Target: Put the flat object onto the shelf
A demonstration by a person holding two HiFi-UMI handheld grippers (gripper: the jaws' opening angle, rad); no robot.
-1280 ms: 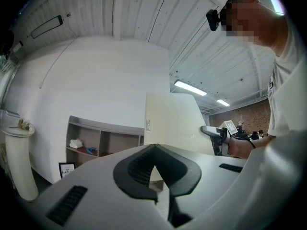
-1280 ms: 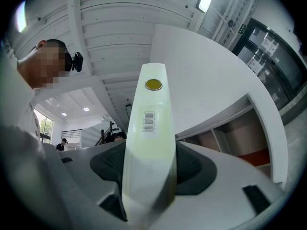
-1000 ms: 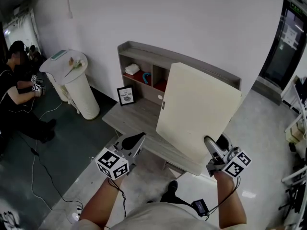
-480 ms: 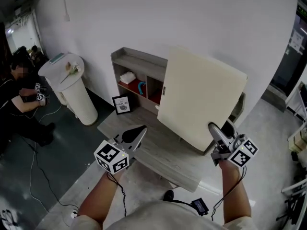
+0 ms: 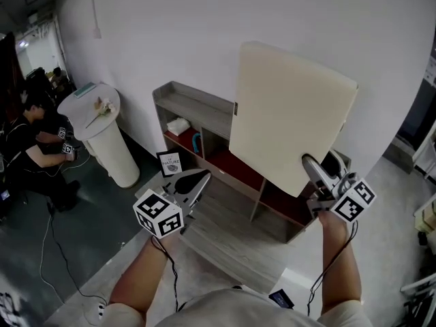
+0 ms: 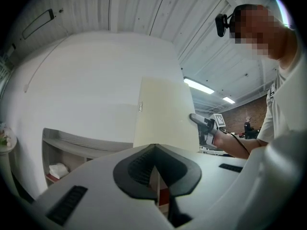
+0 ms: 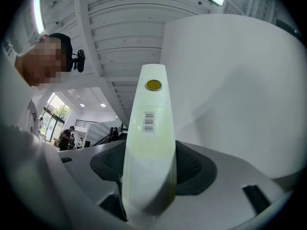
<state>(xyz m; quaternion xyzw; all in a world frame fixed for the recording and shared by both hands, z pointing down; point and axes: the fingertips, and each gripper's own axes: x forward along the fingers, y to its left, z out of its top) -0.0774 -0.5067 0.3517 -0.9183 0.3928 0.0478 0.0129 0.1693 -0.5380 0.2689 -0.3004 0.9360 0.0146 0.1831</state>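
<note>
Since a second ago the cream panel (image 5: 289, 114) has gone way up. It used to cover the right half of the shelf with its bottom edge down by the low table; now it's held high against the white wall, and the shelf's compartments show underneath it.

Closest in, the left gripper (image 5: 193, 184) has its jaws pinched together with nothing in them, and it hangs over the grey wooden table (image 5: 225, 240). The right gripper (image 5: 319, 171) is clamped on the panel's lower right corner. From its own camera you see the panel's edge standing up between the pads, with a barcode sticker and a small yellow dot on it.

Behind the table, the grey shelf (image 5: 197, 107) stands against the wall. It has red-lined cubbies, with something white (image 5: 178, 125) in the left one. A little framed picture (image 5: 169, 163) leans at its foot. Further left there's a white round pedestal (image 5: 102, 131), and past that a person (image 5: 30, 145) sits on the floor.
</note>
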